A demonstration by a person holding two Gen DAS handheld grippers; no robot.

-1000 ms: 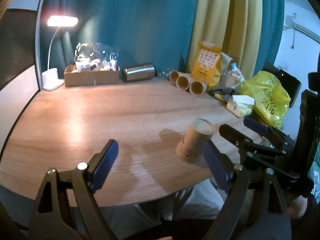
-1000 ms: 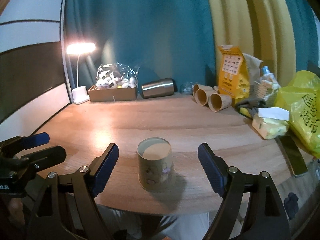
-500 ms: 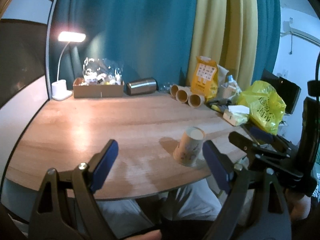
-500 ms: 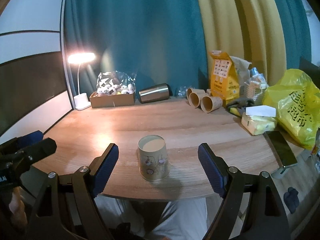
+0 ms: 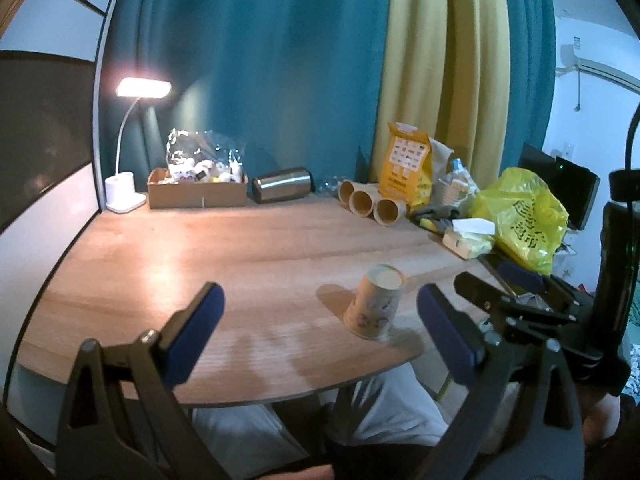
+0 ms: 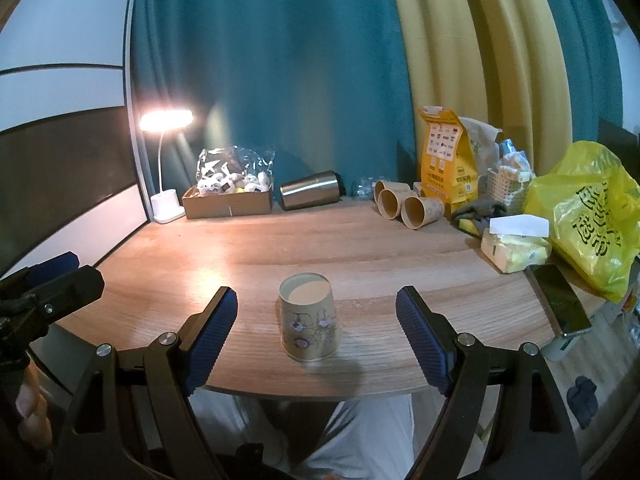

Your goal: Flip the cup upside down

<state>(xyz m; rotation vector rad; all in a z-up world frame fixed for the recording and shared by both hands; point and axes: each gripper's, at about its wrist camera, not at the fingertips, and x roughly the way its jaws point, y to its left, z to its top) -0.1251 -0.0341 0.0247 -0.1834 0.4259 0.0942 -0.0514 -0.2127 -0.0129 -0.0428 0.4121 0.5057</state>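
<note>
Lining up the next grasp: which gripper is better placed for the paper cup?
Right. The paper cup stands centred between the right gripper's open fingers. From the left gripper it sits off to the right, near one finger.

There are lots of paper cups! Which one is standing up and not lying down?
The flower-printed paper cup near the table's front edge, between the right claw fingers. It stands with its wide end down; the three brown paper cups at the back lie on their sides.
</note>
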